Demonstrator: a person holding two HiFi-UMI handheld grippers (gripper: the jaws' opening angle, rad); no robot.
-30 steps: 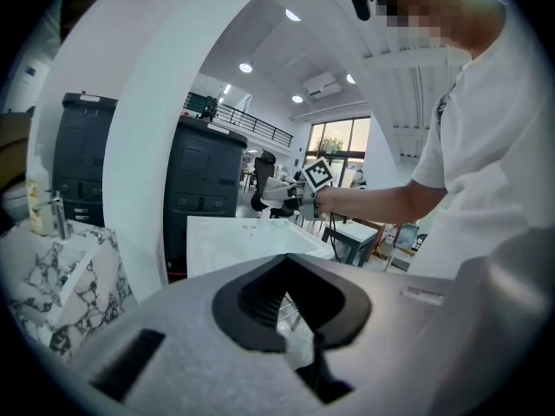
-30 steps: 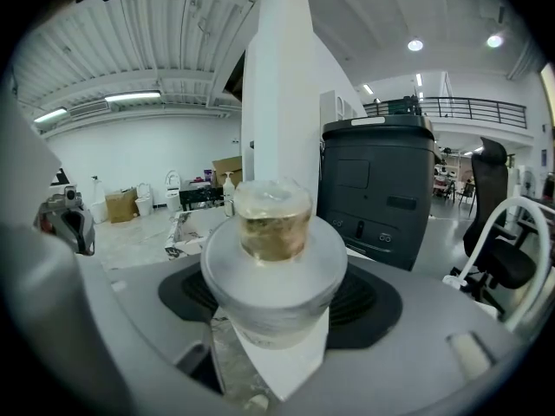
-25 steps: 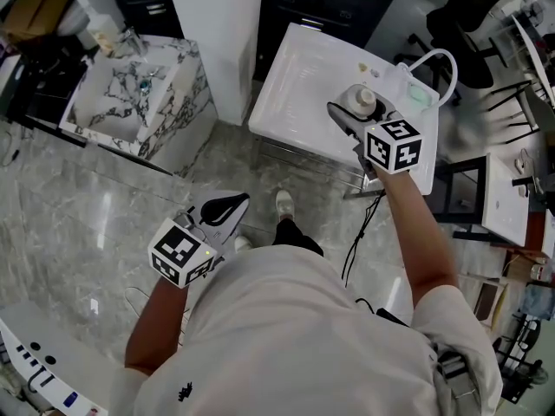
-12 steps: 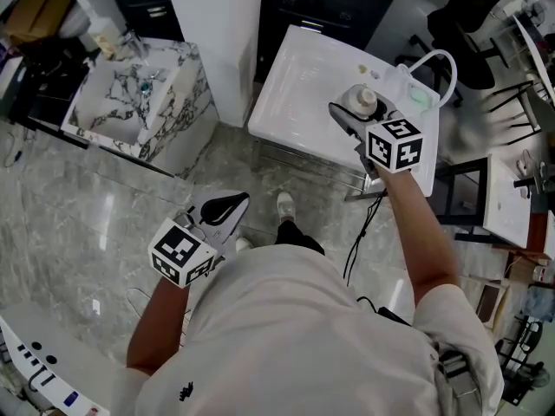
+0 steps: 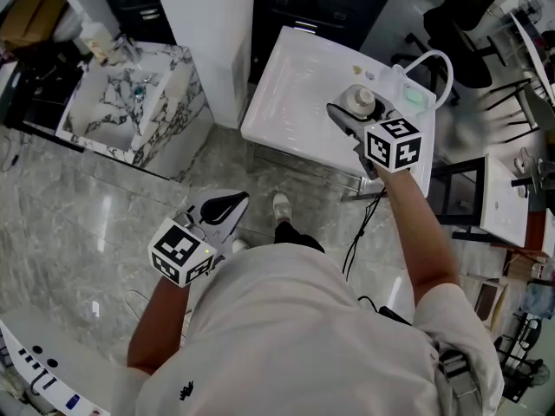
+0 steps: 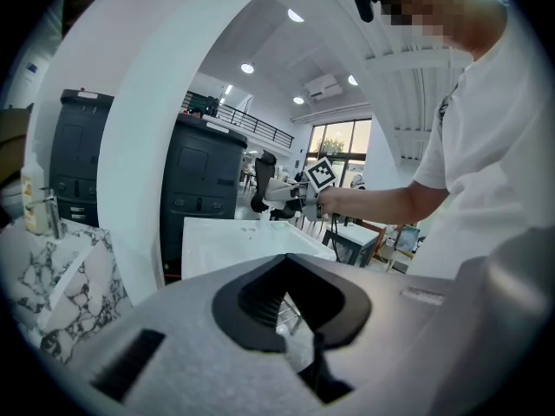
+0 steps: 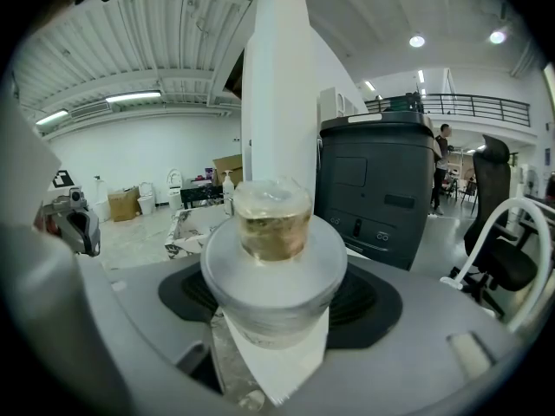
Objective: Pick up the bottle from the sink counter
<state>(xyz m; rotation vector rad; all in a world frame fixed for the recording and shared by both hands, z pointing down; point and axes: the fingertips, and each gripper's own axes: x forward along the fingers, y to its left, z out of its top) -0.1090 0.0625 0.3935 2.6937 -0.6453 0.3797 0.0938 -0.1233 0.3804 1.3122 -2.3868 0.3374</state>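
A white column (image 5: 205, 24) stands between the marble sink (image 5: 185, 102) and the white table (image 5: 290, 81).

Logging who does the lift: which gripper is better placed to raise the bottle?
Right. The right gripper has its jaws around the bottle over the white counter; the left gripper hangs low by the person's side, empty.

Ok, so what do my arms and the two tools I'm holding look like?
The left tool and the right tool are pale grey tapered shells with black ribbed pads inside. Each carries a white cube printed with black square markers: left cube, right cube. You wear a white short-sleeved shirt, so both forearms are bare.
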